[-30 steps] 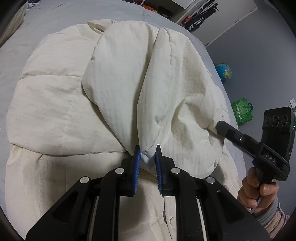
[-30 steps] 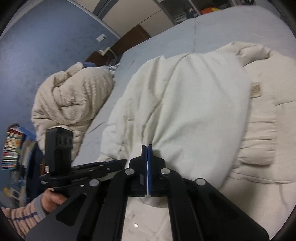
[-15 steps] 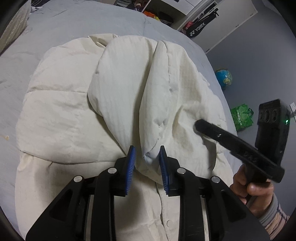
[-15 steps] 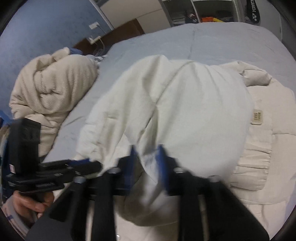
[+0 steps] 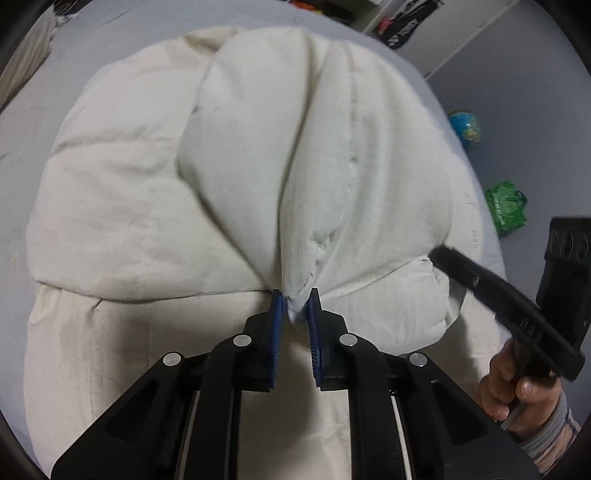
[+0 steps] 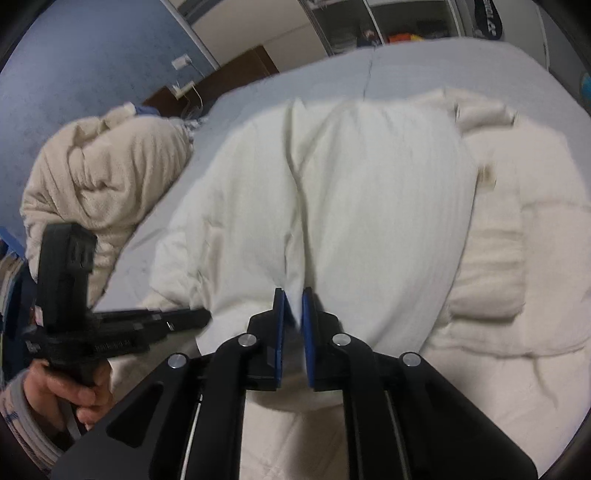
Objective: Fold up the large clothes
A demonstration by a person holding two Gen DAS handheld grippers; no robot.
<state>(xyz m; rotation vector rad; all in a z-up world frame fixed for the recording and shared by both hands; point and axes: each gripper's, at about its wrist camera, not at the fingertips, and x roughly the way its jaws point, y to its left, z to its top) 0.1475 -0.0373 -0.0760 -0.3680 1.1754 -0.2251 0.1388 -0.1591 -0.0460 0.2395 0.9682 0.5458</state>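
A large cream padded coat (image 5: 140, 192) lies spread on a grey bed (image 6: 424, 70). A whiter folded-over part (image 5: 295, 129) rests on top of it. My left gripper (image 5: 294, 301) has its blue pads a little apart, with a pinch of the folded hem between them. My right gripper (image 6: 291, 301) also has its pads slightly apart, with the fabric edge (image 6: 332, 206) between them. The right gripper also shows at the right of the left wrist view (image 5: 436, 254), at the coat's edge.
A rumpled beige blanket (image 6: 99, 170) sits at the bed's head by the blue wall. A globe (image 5: 463, 127) and a green bag (image 5: 504, 206) lie on the floor beside the bed. Shelves (image 6: 399, 26) stand beyond the far end.
Both grippers' jaws have parted from a tight hold on the fabric. The folded part has been laid down over the coat and both grippers have pulled back slightly.
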